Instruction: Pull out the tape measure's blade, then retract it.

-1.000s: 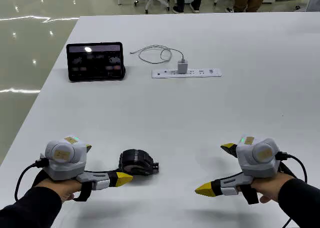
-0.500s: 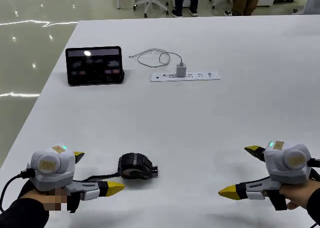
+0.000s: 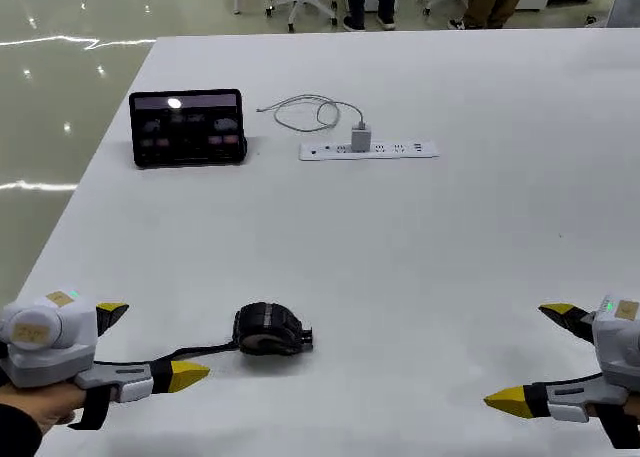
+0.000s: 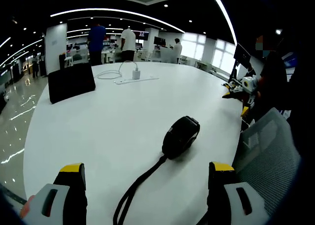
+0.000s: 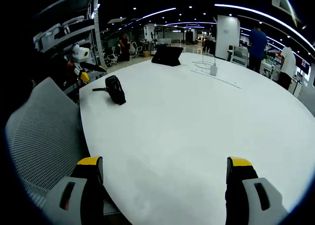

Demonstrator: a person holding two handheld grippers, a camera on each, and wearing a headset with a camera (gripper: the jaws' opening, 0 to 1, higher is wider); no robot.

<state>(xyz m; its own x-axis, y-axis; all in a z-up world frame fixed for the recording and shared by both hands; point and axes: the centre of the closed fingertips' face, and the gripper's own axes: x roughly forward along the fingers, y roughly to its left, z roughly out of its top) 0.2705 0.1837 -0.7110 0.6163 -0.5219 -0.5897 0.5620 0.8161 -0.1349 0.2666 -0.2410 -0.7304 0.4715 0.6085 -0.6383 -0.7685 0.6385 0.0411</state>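
Observation:
A black tape measure (image 3: 270,329) lies on the white table (image 3: 420,247) near its front edge, blade in, a black strap trailing to its left. My left gripper (image 3: 150,342) stands open a short way left of it, touching nothing. In the left gripper view the tape measure (image 4: 181,135) sits ahead of the wide-apart jaws of my left gripper (image 4: 147,173), apart from them. Far off at the front right, my right gripper (image 3: 528,357) is open and empty. In the right gripper view the tape measure (image 5: 114,88) lies far off to the left of my right gripper (image 5: 165,168).
A dark tablet (image 3: 187,126) stands at the back left. A white power strip (image 3: 368,150) with a charger and coiled cable (image 3: 310,109) lies behind the middle. The table's left edge drops to a glossy floor. A grey mesh chair (image 4: 268,156) is beside me.
Both grippers have drawn outward and toward me. The left one, which was right beside the tape measure, now stands apart from it. The tape measure has stayed in place.

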